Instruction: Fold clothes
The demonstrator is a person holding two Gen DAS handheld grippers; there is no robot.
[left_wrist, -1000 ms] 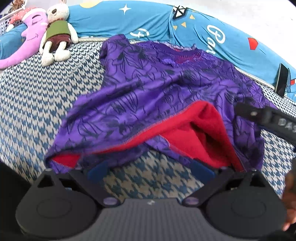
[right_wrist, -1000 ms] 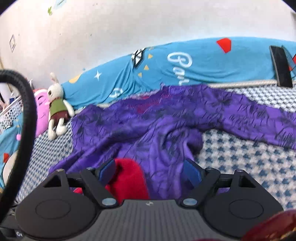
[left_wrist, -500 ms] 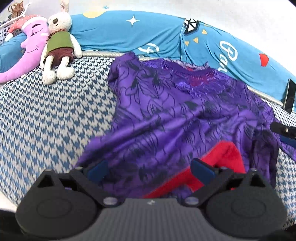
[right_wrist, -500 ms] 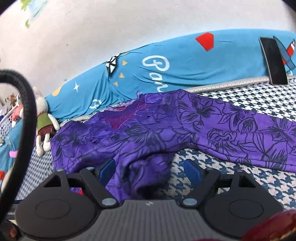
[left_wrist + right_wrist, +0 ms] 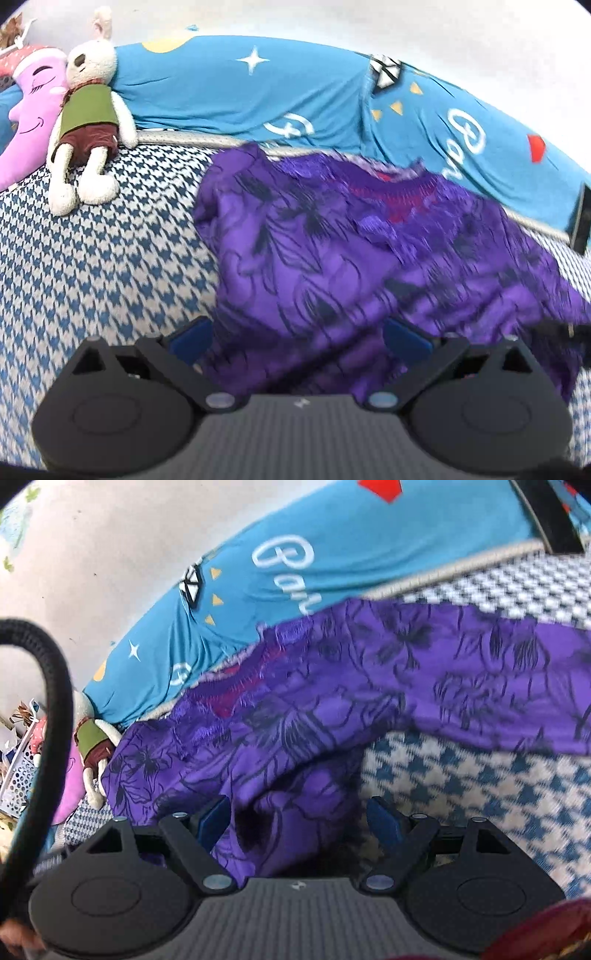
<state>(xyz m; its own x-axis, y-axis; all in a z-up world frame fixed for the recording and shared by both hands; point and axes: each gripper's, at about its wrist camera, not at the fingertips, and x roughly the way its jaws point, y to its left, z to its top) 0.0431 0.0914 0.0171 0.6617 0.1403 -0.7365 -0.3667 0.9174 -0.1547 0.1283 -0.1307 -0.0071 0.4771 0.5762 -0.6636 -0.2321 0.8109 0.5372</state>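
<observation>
The purple floral garment (image 5: pixel 332 266) lies spread on the houndstooth bed cover (image 5: pixel 92 258), its neckline toward the blue pillows (image 5: pixel 258 96) at the far edge and one sleeve (image 5: pixel 498 672) stretched out sideways over the cover. The left gripper (image 5: pixel 299 338) sits at the garment's near edge with its fingers spread wide, cloth lying between them unpinched. The right gripper (image 5: pixel 299 821) is likewise spread, a bunched fold between its fingers; a plush rabbit (image 5: pixel 88 118) lies well apart from the garment.
</observation>
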